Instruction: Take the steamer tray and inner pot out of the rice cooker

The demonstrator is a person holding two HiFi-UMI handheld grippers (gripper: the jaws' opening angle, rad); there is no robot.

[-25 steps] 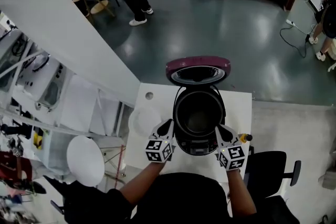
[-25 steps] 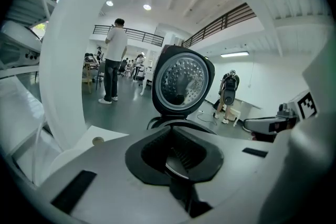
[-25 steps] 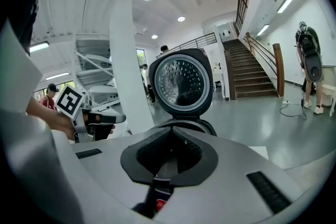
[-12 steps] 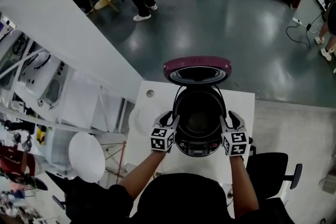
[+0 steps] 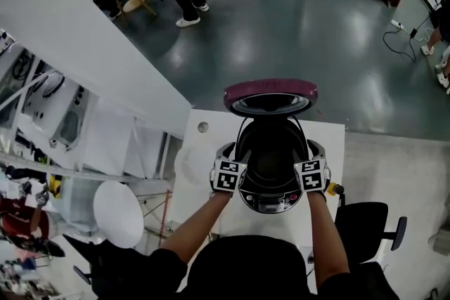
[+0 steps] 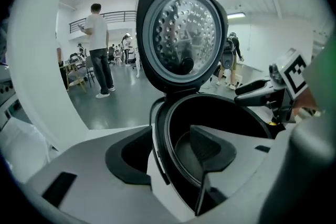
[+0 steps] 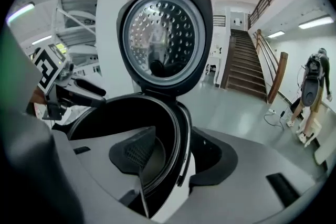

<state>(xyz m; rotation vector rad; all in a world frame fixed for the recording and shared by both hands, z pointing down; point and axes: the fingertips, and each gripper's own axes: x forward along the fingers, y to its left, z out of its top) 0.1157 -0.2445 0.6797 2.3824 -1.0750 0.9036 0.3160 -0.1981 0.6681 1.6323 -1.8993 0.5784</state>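
The rice cooker (image 5: 273, 183) stands open on the white table (image 5: 200, 151), its maroon lid (image 5: 271, 96) tipped up at the back. Its inside (image 5: 271, 154) is dark, and I cannot tell the steamer tray from the inner pot. My left gripper (image 5: 226, 151) is at the cooker's left rim and my right gripper (image 5: 316, 150) at its right rim. In the left gripper view the jaws of the left gripper (image 6: 169, 156) are opening astride the rim, one inside, one outside. The right gripper (image 7: 176, 157) stands the same way, jaws opening. Neither presses on the rim.
A pale round object (image 5: 190, 161) lies on the table left of the cooker, and a yellow-tipped thing (image 5: 338, 188) sits at the table's right edge. A black chair (image 5: 367, 221) stands to the right, a white stool (image 5: 118, 213) to the left. People stand far off.
Both grippers have moved forward and down from the cooker's front corners to its left and right rim. Their jaws have gone from shut to open.
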